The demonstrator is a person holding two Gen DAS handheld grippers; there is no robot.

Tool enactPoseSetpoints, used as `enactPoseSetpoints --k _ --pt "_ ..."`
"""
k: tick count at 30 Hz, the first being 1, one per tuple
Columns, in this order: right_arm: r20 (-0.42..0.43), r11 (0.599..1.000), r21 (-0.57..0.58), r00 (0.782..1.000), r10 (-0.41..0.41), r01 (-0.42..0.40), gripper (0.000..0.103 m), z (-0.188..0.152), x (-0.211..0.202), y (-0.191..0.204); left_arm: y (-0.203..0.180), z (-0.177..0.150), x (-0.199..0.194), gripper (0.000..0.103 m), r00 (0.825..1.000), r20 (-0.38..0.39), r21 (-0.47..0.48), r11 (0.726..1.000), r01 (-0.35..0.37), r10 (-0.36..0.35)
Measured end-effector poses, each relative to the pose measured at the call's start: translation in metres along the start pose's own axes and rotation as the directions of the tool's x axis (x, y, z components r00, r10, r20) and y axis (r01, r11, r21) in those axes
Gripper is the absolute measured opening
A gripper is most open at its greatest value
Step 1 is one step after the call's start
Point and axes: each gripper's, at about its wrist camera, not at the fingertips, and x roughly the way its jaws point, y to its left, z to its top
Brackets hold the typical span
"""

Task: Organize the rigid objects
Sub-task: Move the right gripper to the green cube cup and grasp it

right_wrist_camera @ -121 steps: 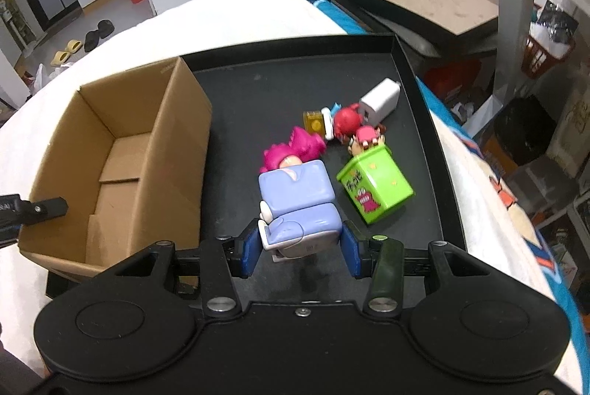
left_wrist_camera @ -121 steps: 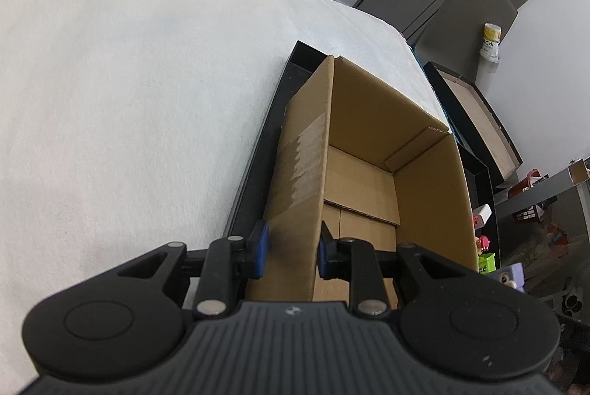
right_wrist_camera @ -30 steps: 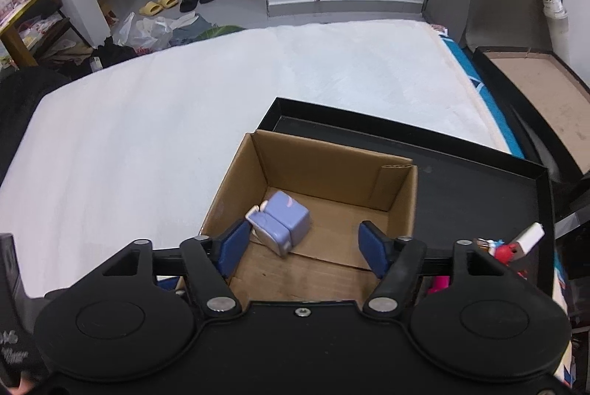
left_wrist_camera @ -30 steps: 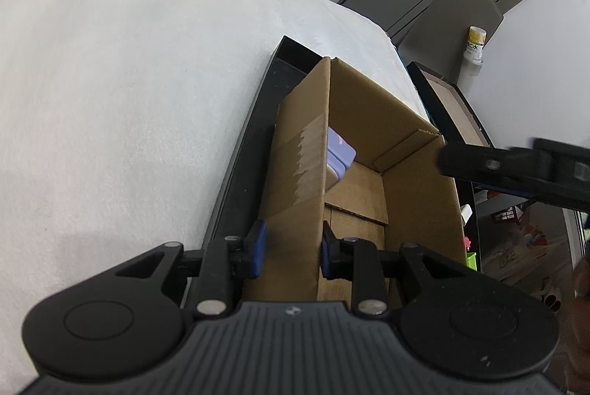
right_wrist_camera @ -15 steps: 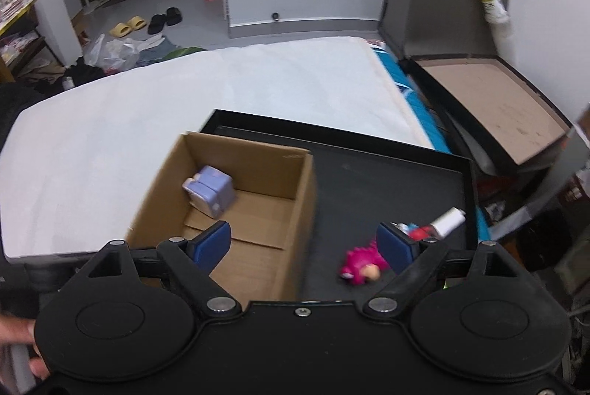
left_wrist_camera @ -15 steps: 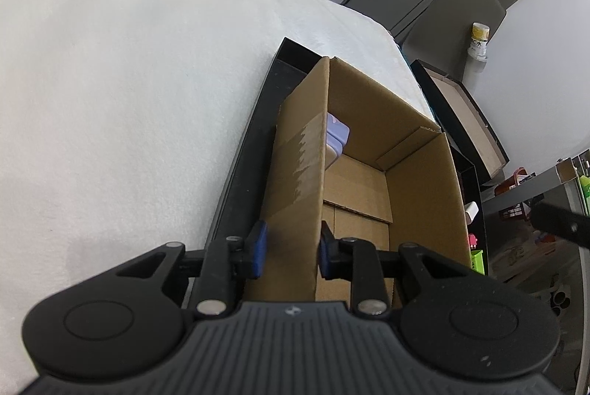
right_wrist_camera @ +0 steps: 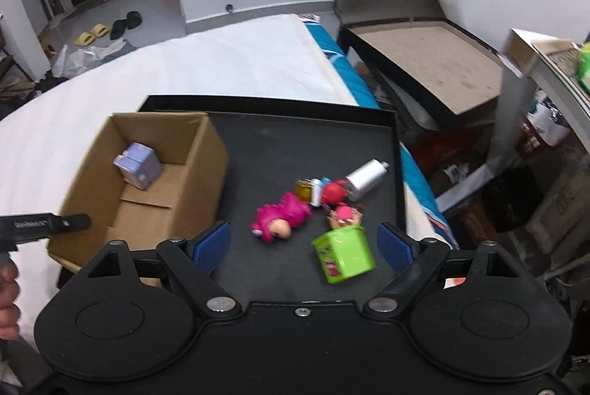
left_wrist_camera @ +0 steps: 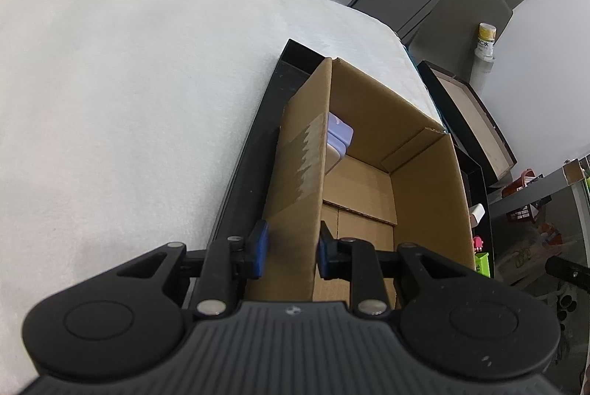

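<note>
A white padded surface [right_wrist_camera: 221, 74] carries a shallow black rectangular tray [right_wrist_camera: 287, 144], with a grey floor, slippers and white walls beyond. An open brown cardboard box [right_wrist_camera: 206, 181] stands in the left part of the tray, its long axis running near to far. A lavender block-shaped toy [right_wrist_camera: 138, 164] lies tilted in the far left corner of the box floor. The left gripper [left_wrist_camera: 290, 249] is angled down at the near end of the box, its blue pads clenched on the near left wall, one pad outside and one inside. On the bare tray right of the box lie a pink-haired doll figure [right_wrist_camera: 282, 219], on its side with the head toward the near left, a lime-green cube-shaped box [right_wrist_camera: 344, 258] tilted on the tray, a small red and pink figure cluster [right_wrist_camera: 333, 197], and a white cylindrical bottle [right_wrist_camera: 365, 179] whose long axis points to the far right. The right gripper [right_wrist_camera: 304, 245] is pitched down above these toys, jaws spread wide, gripping nothing.
</note>
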Motion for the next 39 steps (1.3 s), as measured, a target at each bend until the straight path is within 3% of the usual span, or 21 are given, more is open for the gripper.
enactPoseSetpoints --k 10,13,15,23,30,39 --pt "-0.038 0.999 0.045 0.999 -0.014 0.016 0.085 -0.012 0.027 -0.036 -0.002 0.0 0.004 0.025 1.0 0.001 0.006 1.0 -0.015 0.015" --pt "-0.061 0.999 0.047 0.998 -0.011 0.014 0.076 -0.014 0.043 -0.044 -0.002 0.0 0.005 0.025 1.0 0.0 0.008 1.0 -0.019 0.019" --pt "-0.081 0.998 0.063 0.997 -0.016 0.021 0.063 -0.015 0.054 -0.051 -0.001 0.001 0.006 0.025 1.0 -0.001 0.003 1.0 -0.018 0.018" --pt "-0.145 0.993 0.119 0.989 0.012 0.005 0.051 -0.021 0.093 -0.072 -0.001 0.001 0.007 0.025 1.0 -0.002 0.004 1.0 -0.013 0.013" --pt "-0.092 0.977 0.193 0.989 0.113 -0.094 0.049 -0.026 0.1 -0.079 0.0 0.0 0.008 0.025 1.0 0.0 0.006 1.0 -0.007 0.007" --pt "-0.096 0.958 0.236 0.977 0.193 -0.166 0.05 -0.027 0.109 -0.075 -0.002 0.0 0.007 0.025 1.0 -0.001 0.006 1.0 -0.009 0.009"
